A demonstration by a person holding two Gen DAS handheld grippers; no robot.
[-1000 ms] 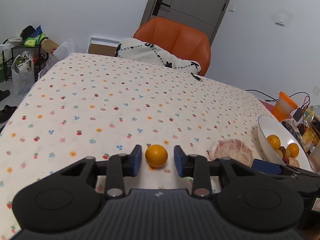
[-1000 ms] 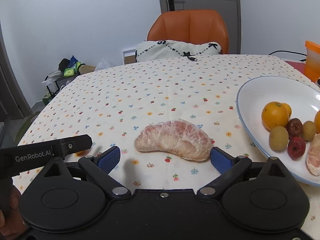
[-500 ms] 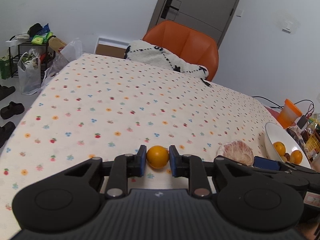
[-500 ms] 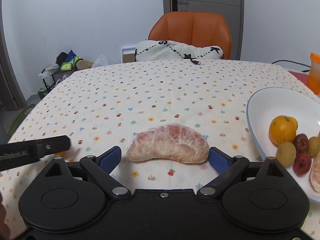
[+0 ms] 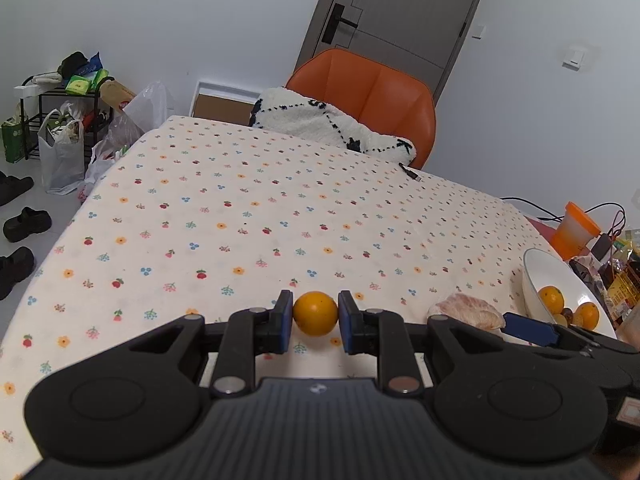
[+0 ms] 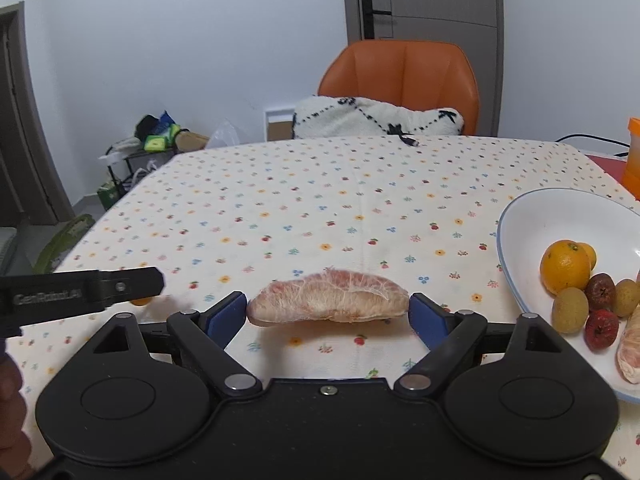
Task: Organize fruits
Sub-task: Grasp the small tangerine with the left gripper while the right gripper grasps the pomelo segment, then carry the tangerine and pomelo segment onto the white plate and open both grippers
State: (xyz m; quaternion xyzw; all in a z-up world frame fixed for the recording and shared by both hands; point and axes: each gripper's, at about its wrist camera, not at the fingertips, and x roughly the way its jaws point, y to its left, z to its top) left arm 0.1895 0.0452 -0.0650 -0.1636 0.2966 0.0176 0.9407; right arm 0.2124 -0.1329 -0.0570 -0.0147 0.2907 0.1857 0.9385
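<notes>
A small orange (image 5: 315,312) is pinched between the blue pads of my left gripper (image 5: 315,319), just above the flowered tablecloth. My right gripper (image 6: 326,314) is shut on a peeled pink pomelo segment (image 6: 328,296), both pads touching its ends. The segment hangs slightly above the cloth, with a shadow under it. To the right stands a white bowl (image 6: 516,216) holding an orange (image 6: 564,266), small brown and red fruits and another pomelo piece (image 6: 632,348). In the left wrist view the pomelo segment (image 5: 464,310) and the bowl (image 5: 536,268) lie to the right.
An orange chair (image 6: 404,76) with a white fluffy cushion (image 6: 376,122) stands at the table's far edge. An orange-lidded cup (image 5: 576,230) and cables sit beyond the bowl. Bags, shoes and a rack (image 5: 60,120) are on the floor at the left.
The left gripper's pads closed on the small orange and rose with it. The right gripper's pads closed in on the pomelo segment and lifted it slightly off the cloth.
</notes>
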